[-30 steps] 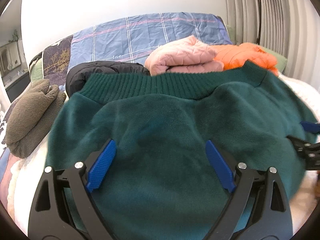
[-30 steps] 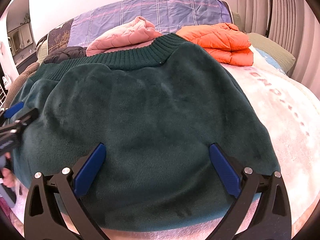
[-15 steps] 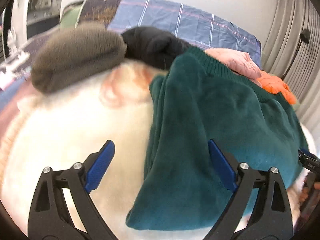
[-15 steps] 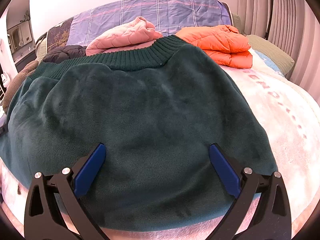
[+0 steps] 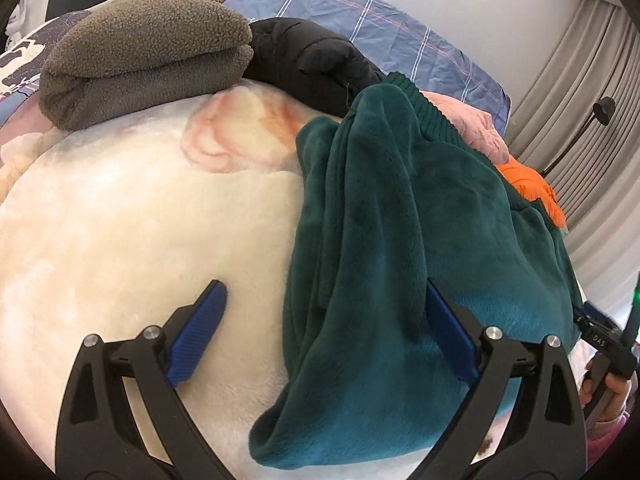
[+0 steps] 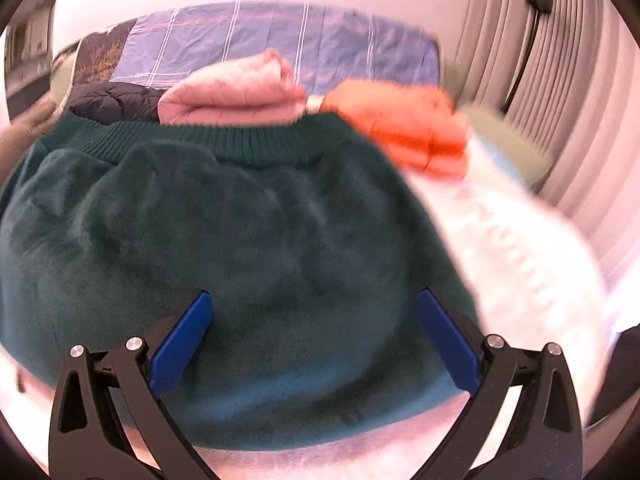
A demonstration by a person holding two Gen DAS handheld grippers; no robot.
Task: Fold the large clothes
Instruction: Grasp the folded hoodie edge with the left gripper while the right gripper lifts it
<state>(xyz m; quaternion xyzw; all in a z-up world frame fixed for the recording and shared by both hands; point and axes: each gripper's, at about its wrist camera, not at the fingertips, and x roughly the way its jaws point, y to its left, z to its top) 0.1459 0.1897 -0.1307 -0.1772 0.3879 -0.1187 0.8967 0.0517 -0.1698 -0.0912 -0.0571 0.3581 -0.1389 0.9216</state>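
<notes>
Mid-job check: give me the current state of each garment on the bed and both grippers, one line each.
Green fleece sweater: folded, lying on the cream blanket, ribbed hem at the far side.
Brown fleece: folded, set aside.
Black puffer jacket: bundled beside the brown fleece.
Pink jacket: folded.
Orange puffer jacket: folded.
Left gripper: jaws opening, straddling the sweater's left edge, no grip.
Right gripper: open above the sweater.

Green sweater (image 5: 420, 240) showing plush, matt fleece – ribbed knit hem; brown fleece (image 5: 144, 56) looking nubbly; blanket (image 5: 120, 220) looking fluffy.
</notes>
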